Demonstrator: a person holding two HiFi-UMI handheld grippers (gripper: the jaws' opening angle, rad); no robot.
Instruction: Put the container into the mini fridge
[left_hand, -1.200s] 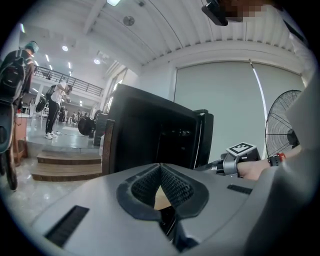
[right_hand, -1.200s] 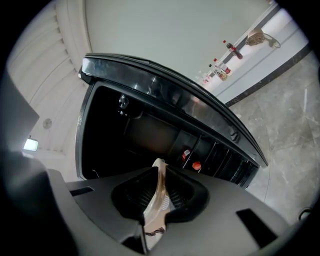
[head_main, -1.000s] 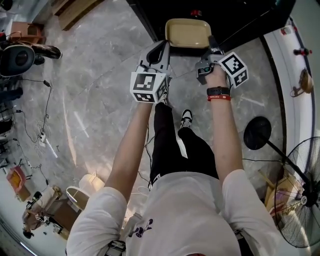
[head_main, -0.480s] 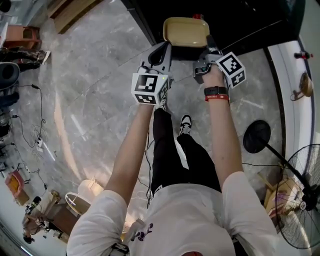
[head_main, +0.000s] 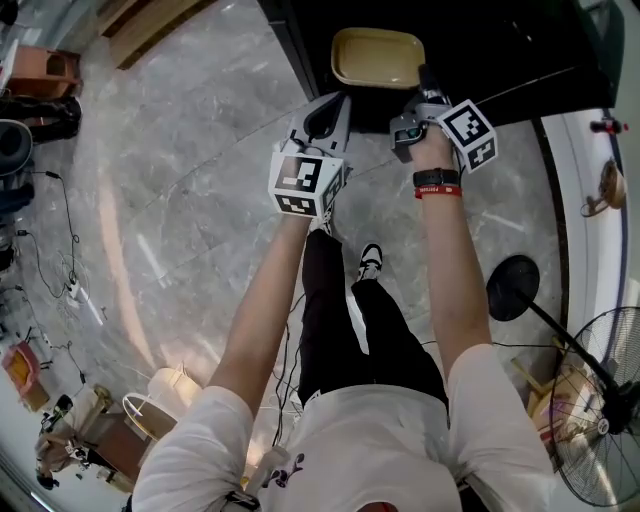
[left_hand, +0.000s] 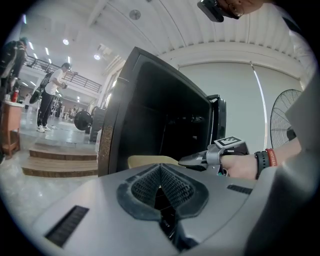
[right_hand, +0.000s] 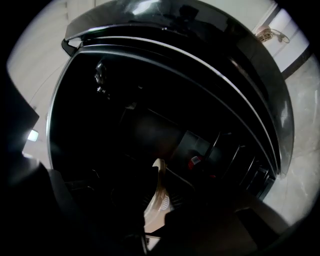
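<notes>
At the mouth of the fridge (head_main: 520, 50), the container (head_main: 378, 58) hangs between both grippers: the left gripper (head_main: 342, 97) has its jaws drawn almost together on the near rim, and the right gripper (head_main: 424, 90) pinches the right rim between partly closed jaws. Each hold is only a thin nip on the rim, so if one hand runs ahead of the other the container could twist, slip free and drop to the floor (head_main: 200, 200). Its far edge could also knock the red-capped item (right_hand: 196, 161) in the dark, crowded inside.
</notes>
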